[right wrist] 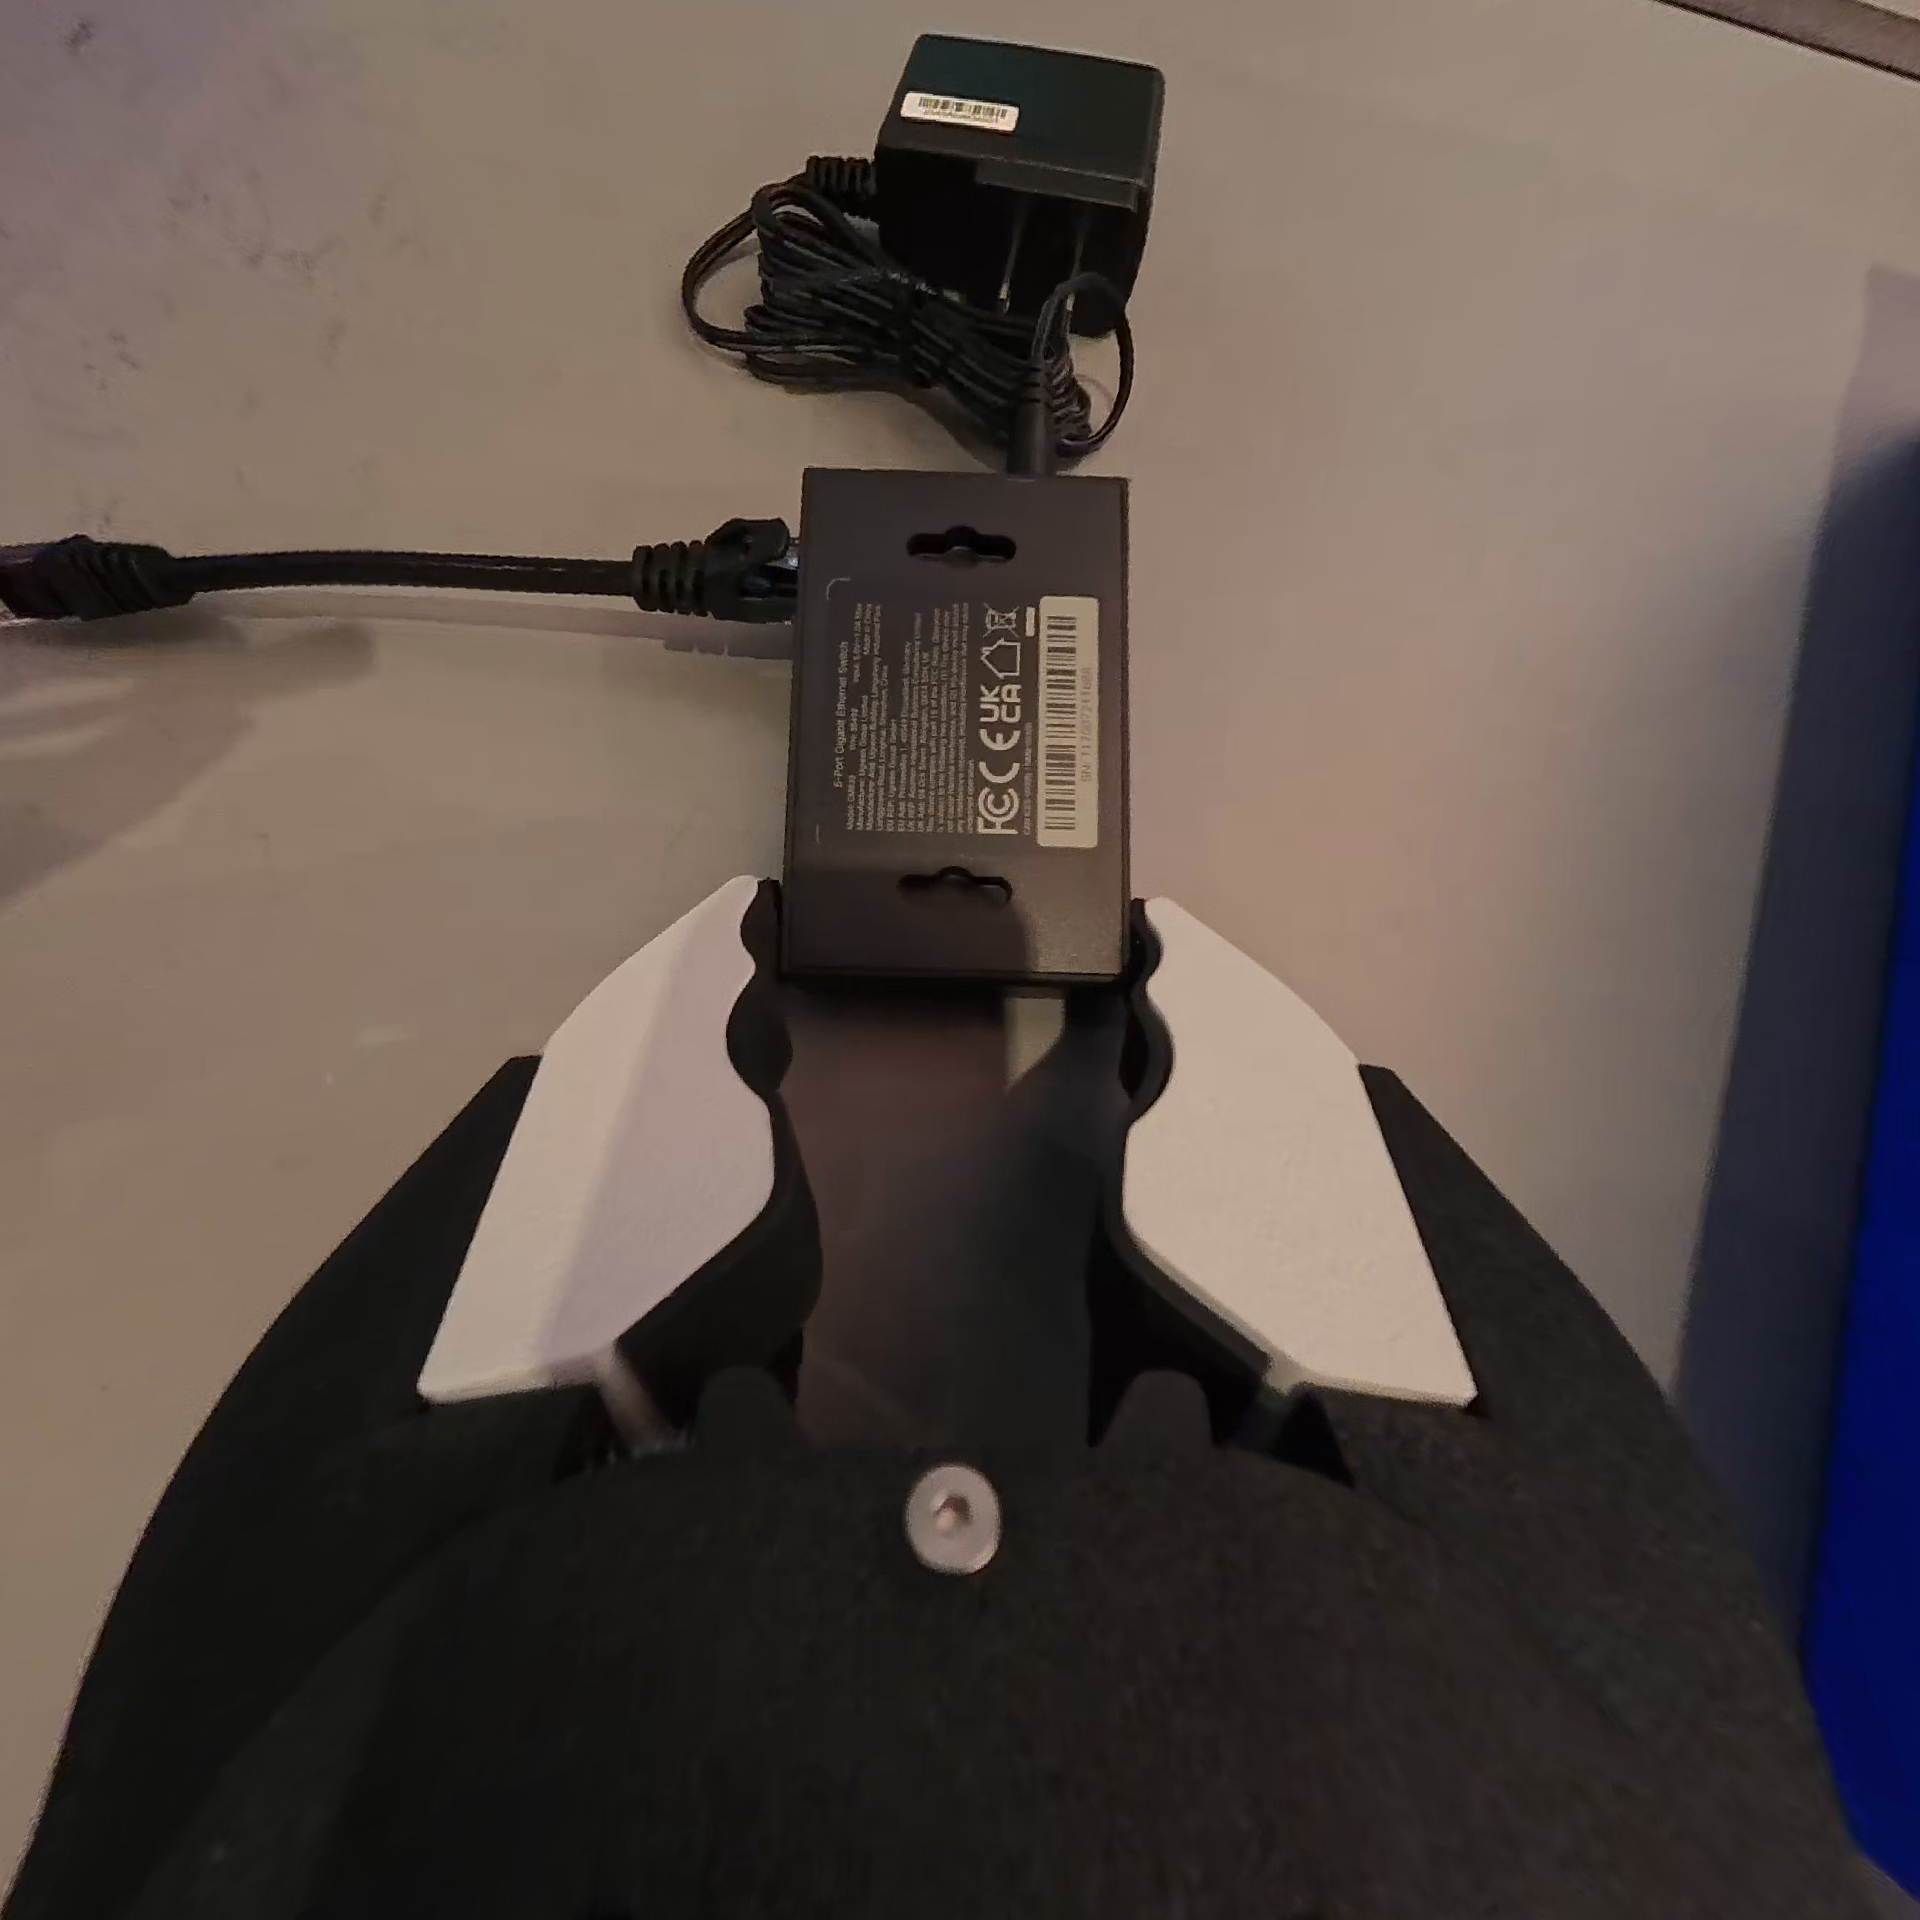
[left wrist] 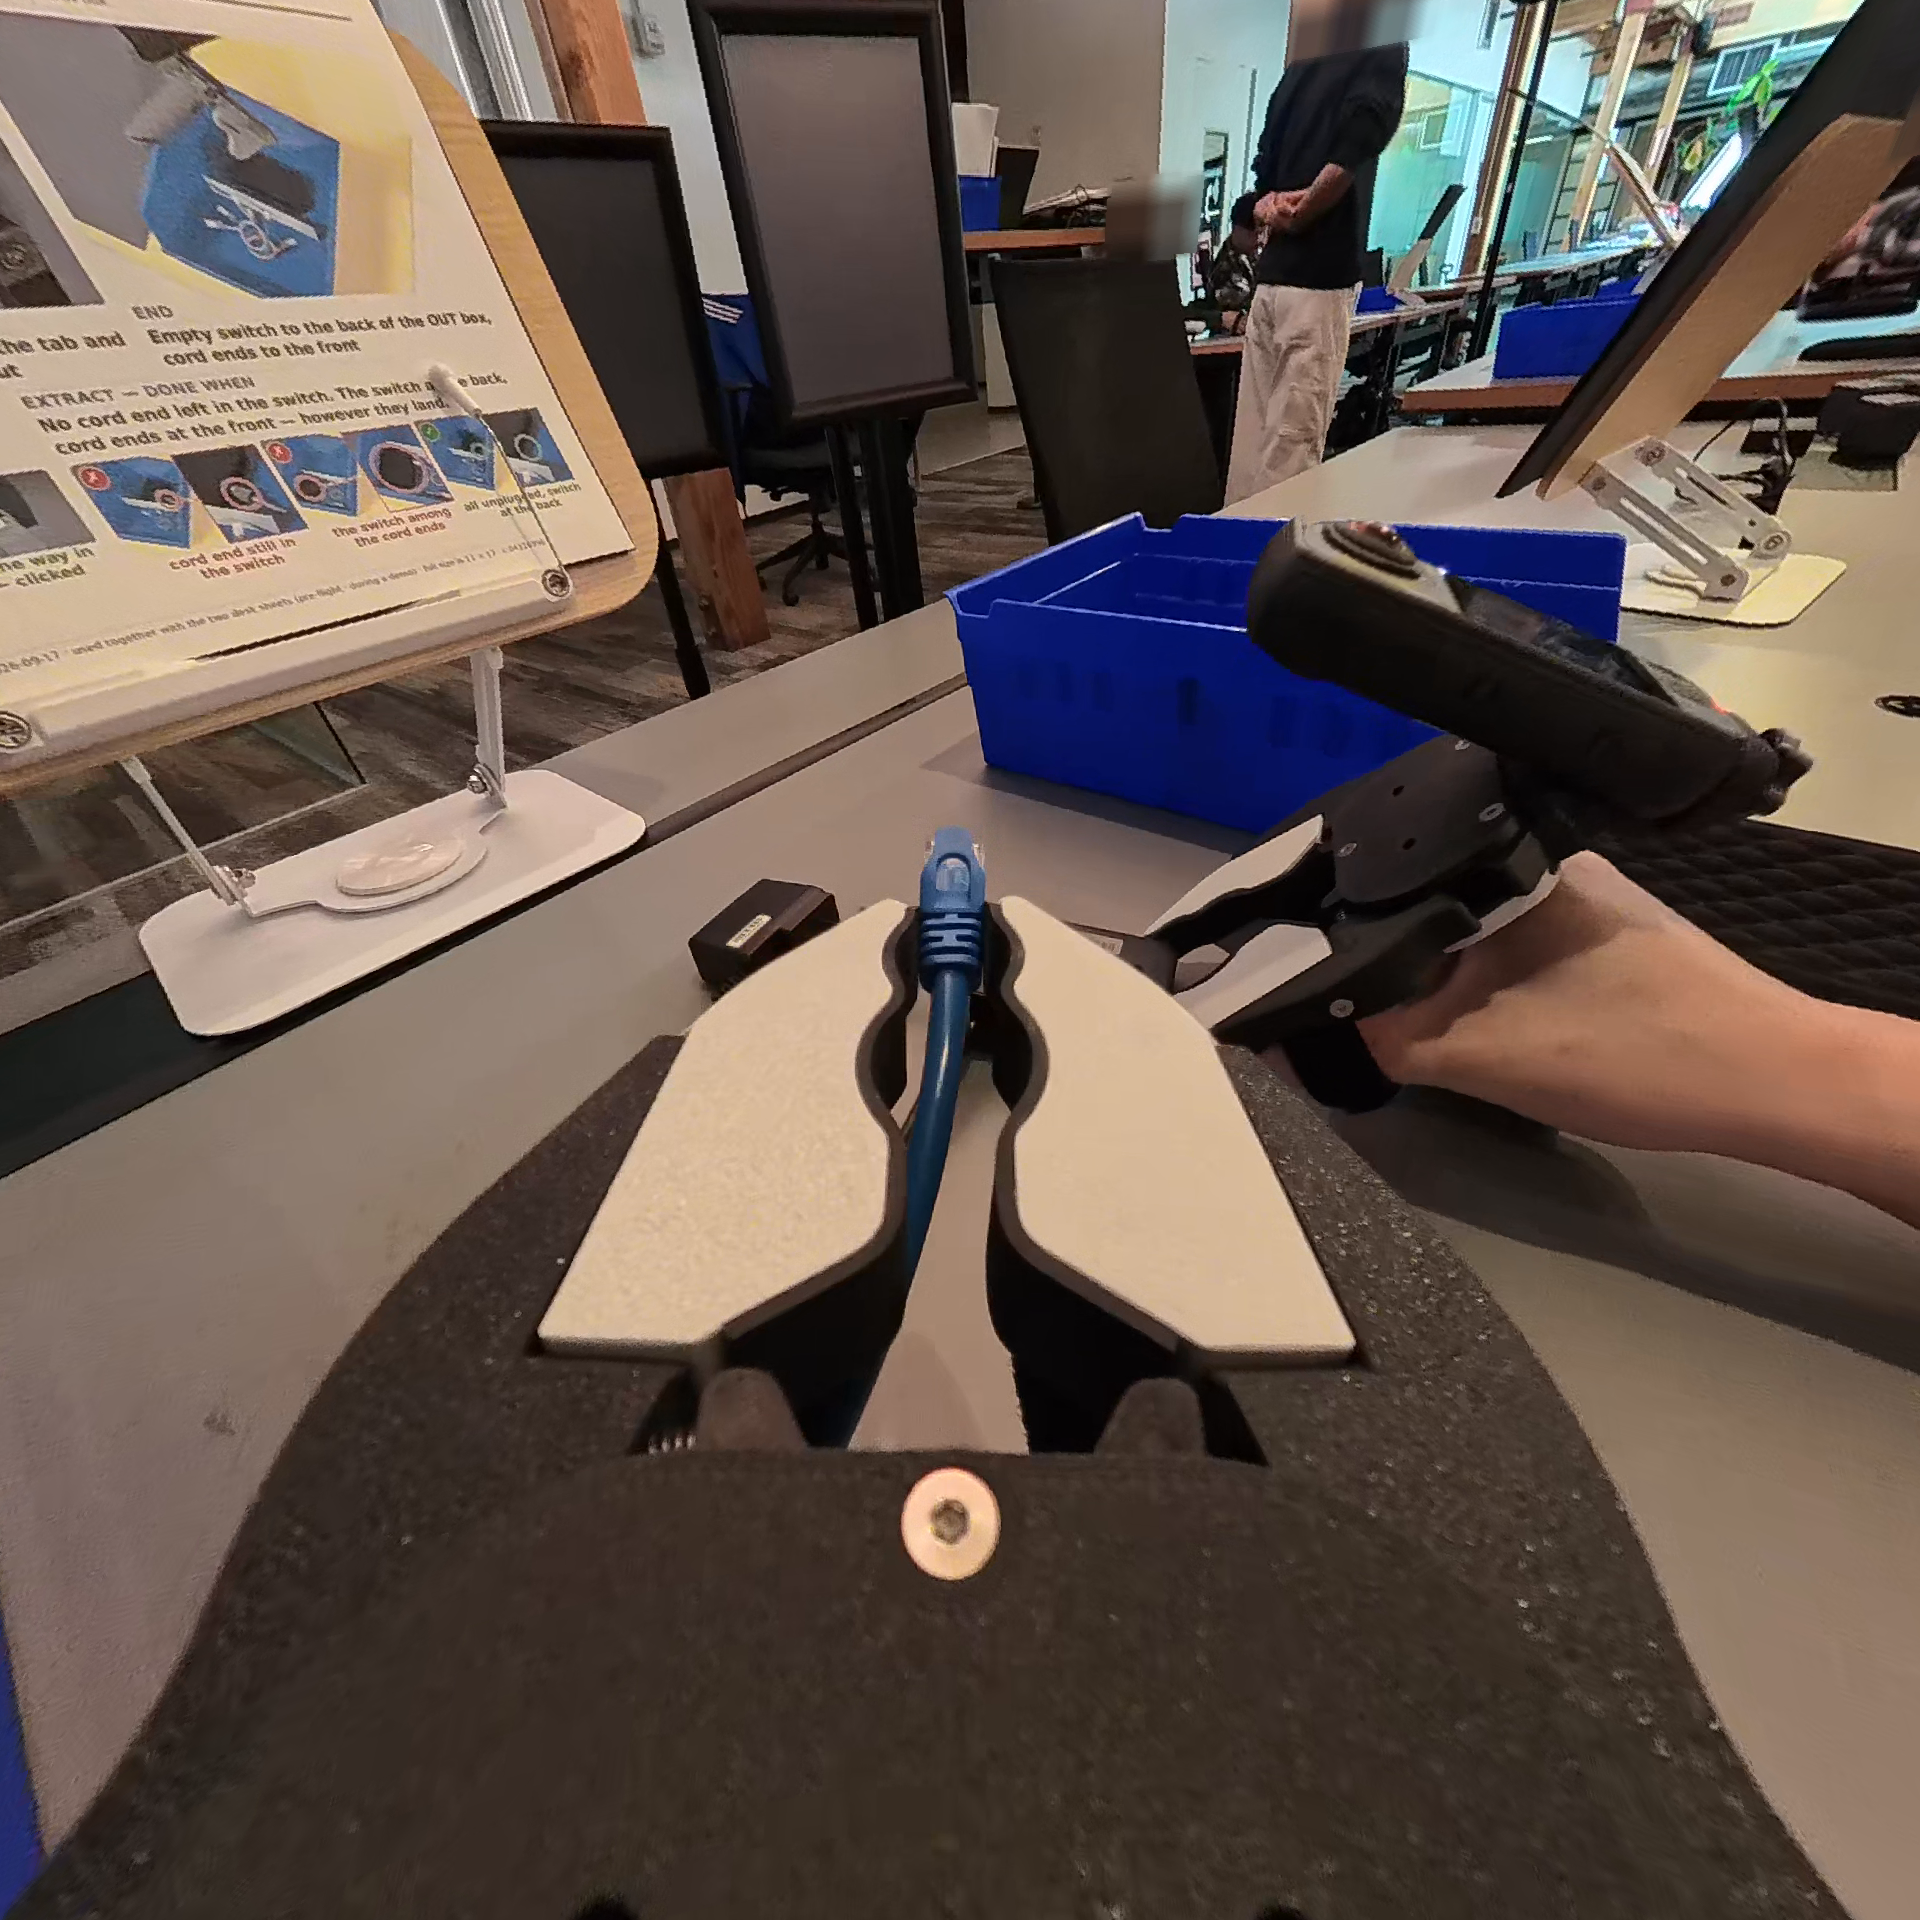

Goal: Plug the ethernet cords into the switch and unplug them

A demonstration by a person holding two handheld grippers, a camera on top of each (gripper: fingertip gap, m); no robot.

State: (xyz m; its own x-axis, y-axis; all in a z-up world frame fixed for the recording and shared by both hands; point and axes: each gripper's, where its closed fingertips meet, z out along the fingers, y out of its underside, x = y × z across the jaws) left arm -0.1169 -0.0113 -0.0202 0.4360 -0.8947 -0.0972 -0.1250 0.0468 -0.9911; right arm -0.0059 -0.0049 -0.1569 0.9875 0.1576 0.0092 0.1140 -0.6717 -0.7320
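The left gripper (left wrist: 948,940) gripped a blue ethernet cord (left wrist: 940,1049) just behind its plug, both fingers (left wrist: 790,1122) pressed on the ribbed boot, the clear connector pointing forward. Beyond it a small black adapter (left wrist: 764,925) lay on the grey desk (left wrist: 343,1226). To the right a hand (left wrist: 1621,997) held the right gripper (left wrist: 1195,951) low over the desk. A blue bin (left wrist: 1132,675) stood behind, an instruction sheet on a white stand (left wrist: 395,883) at left.

Left gripper (left wrist: 948,914) clamped on the blue cord (left wrist: 940,1060); right gripper (right wrist: 954,914), hand-held, pads against the switch (right wrist: 956,717)
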